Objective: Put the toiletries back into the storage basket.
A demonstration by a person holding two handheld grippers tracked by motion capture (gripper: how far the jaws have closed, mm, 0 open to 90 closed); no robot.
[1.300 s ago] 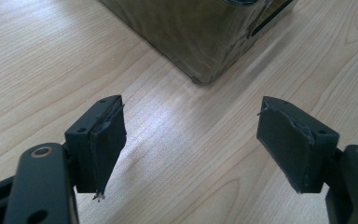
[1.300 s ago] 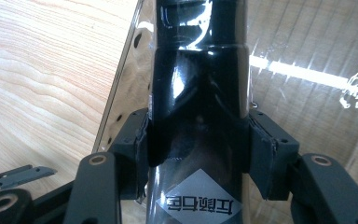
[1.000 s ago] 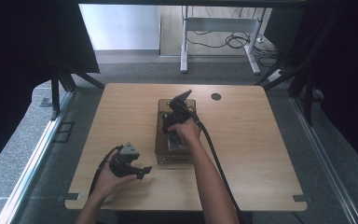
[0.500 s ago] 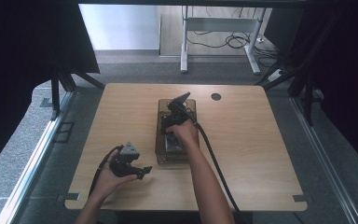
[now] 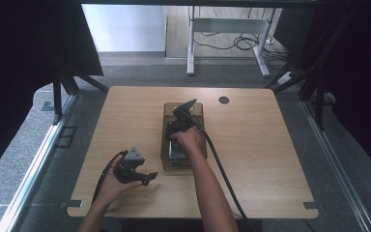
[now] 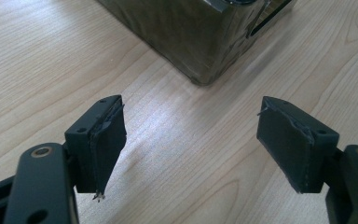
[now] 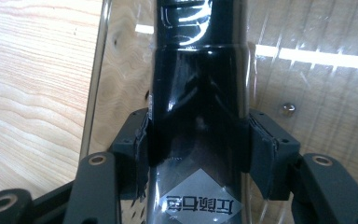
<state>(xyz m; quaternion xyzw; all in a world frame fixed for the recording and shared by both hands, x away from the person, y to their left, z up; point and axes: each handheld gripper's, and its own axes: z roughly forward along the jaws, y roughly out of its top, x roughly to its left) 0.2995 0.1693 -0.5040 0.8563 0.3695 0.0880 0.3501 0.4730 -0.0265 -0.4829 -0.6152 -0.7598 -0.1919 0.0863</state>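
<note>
Right gripper [image 7: 198, 140] is sitting over the clear box [image 5: 183, 135] at mid-table; its jaws are clamping both sides of a glossy black bottle [image 7: 198, 93], pads pressing flush against the body; a silver diamond label [image 7: 200, 203] with characters is showing just below the grip; the bottle is standing inside the box, whose transparent wall [image 7: 95, 84] is running along the left in the right gripper view. Left gripper [image 6: 191, 144] is resting in the hand [image 5: 108, 186] near the front-left of the wooden table [image 5: 270, 145]; its jaws are standing wide apart, holding nothing; it is pointing toward the box's near corner [image 6: 200, 74], staying clear of it.
</note>
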